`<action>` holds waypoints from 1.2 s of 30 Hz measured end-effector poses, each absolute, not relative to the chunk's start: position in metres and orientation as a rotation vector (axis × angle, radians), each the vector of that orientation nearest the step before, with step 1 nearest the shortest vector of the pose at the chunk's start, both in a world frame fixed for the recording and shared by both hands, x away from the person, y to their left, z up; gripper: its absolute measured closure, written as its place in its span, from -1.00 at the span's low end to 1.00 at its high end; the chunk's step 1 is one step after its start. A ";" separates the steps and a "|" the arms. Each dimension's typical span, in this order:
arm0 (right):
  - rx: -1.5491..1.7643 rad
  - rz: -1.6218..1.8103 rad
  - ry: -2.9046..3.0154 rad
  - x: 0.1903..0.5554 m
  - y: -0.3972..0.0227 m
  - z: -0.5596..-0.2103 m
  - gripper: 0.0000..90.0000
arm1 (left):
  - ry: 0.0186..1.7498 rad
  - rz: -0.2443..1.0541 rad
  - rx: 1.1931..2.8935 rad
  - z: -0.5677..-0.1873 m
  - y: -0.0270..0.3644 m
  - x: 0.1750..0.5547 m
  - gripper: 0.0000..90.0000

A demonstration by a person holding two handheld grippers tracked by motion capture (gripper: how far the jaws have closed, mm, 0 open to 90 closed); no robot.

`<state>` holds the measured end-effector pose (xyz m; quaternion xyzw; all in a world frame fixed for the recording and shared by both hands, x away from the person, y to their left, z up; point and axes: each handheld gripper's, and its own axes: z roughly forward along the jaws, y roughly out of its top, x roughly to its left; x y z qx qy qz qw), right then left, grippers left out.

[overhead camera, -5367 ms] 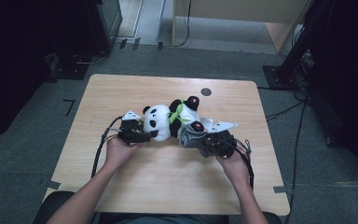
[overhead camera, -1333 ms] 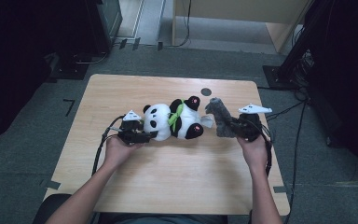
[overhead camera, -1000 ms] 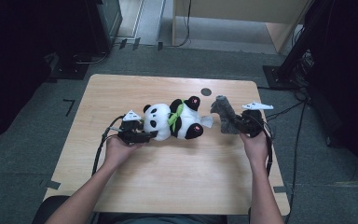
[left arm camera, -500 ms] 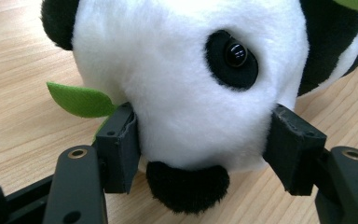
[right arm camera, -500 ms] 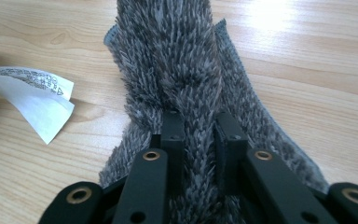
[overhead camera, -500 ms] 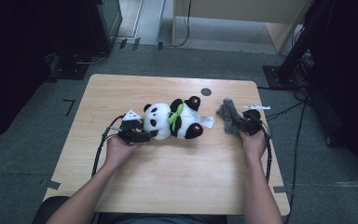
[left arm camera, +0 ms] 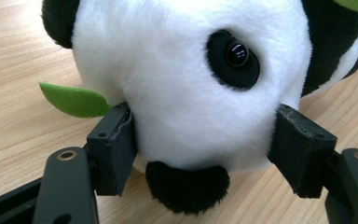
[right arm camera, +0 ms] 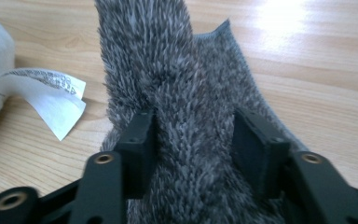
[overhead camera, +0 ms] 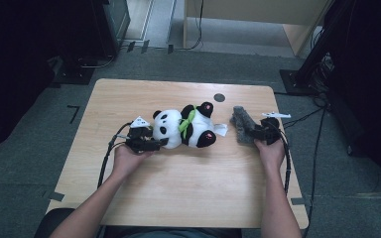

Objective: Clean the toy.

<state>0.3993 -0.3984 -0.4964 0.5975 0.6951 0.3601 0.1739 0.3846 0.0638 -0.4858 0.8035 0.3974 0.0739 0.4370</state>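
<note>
High view: L gripper at 9 o'clock of table, jaws pressing panda head, easing wider. R gripper, 3 o'clock, jaws just opening, loosely around grey fur piece.

- The plush panda lies on its side on the table, near the middle, head to the left and feet to the right.
- The left gripper sits just left of the panda, its jaws at either side of the head.
- The panda's tag sticks out to the right, between the panda and the furry cloth.
- The furry cloth lies right of the panda, apart from it.
- The right gripper rests at the cloth's right, jaws around a fold of it.
- A round mark sits on the table farther back, behind the gap between panda and cloth.
</note>
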 end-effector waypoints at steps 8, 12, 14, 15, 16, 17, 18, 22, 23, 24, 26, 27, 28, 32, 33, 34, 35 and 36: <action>1.661 1.068 1.939 0.390 -0.396 -0.481 -0.19 | 0.984 0.177 2.001 -0.485 0.064 0.386 -0.39; 1.622 1.112 1.937 0.385 -0.392 -0.474 -0.28 | 0.973 0.179 2.000 -0.486 0.065 0.387 -0.42; 1.609 1.129 1.953 0.382 -0.389 -0.471 -0.32 | 0.971 0.182 1.999 -0.486 0.065 0.387 -0.43; 1.605 1.135 1.962 0.381 -0.387 -0.469 -0.33 | 0.973 0.182 1.997 -0.486 0.065 0.387 -0.43; 1.601 1.139 1.967 0.380 -0.385 -0.468 -0.36 | 0.974 0.182 1.995 -0.486 0.065 0.387 -0.44; 1.599 1.144 1.969 0.379 -0.384 -0.467 -0.38 | 0.973 0.182 1.995 -0.486 0.065 0.387 -0.44; 1.600 1.153 1.974 0.378 -0.382 -0.466 -0.40 | 0.972 0.182 1.997 -0.486 0.065 0.387 -0.44; 1.586 1.163 1.994 0.372 -0.374 -0.461 -0.47 | 0.970 0.182 2.001 -0.486 0.065 0.387 -0.45; 1.576 1.170 1.998 0.370 -0.372 -0.461 -0.47 | 0.970 0.183 2.001 -0.486 0.065 0.387 -0.46; 1.569 1.179 2.001 0.368 -0.370 -0.460 -0.47 | 0.968 0.183 2.001 -0.486 0.065 0.387 -0.46; 1.554 1.195 2.008 0.365 -0.365 -0.457 -0.48 | 0.966 0.180 2.001 -0.486 0.065 0.387 -0.47; 1.550 1.201 2.009 0.364 -0.363 -0.455 -0.48 | 0.964 0.180 2.002 -0.486 0.065 0.387 -0.47; 1.542 1.210 2.011 0.362 -0.361 -0.454 -0.48 | 0.964 0.180 2.003 -0.486 0.065 0.387 -0.47; 1.496 1.238 2.031 0.357 -0.348 -0.446 -0.49 | 0.965 0.179 2.001 -0.486 0.065 0.387 -0.47; 1.485 1.244 2.038 0.356 -0.344 -0.445 -0.49 | 0.966 0.178 2.001 -0.486 0.065 0.388 -0.47; 1.470 1.252 2.044 0.355 -0.341 -0.443 -0.49 | 0.966 0.178 2.001 -0.486 0.065 0.388 -0.47; 1.460 1.264 2.050 0.354 -0.337 -0.441 -0.49 | 0.964 0.177 2.002 -0.486 0.065 0.388 -0.47; 1.446 1.275 2.056 0.353 -0.333 -0.439 -0.49 | 0.964 0.177 2.003 -0.486 0.065 0.388 -0.47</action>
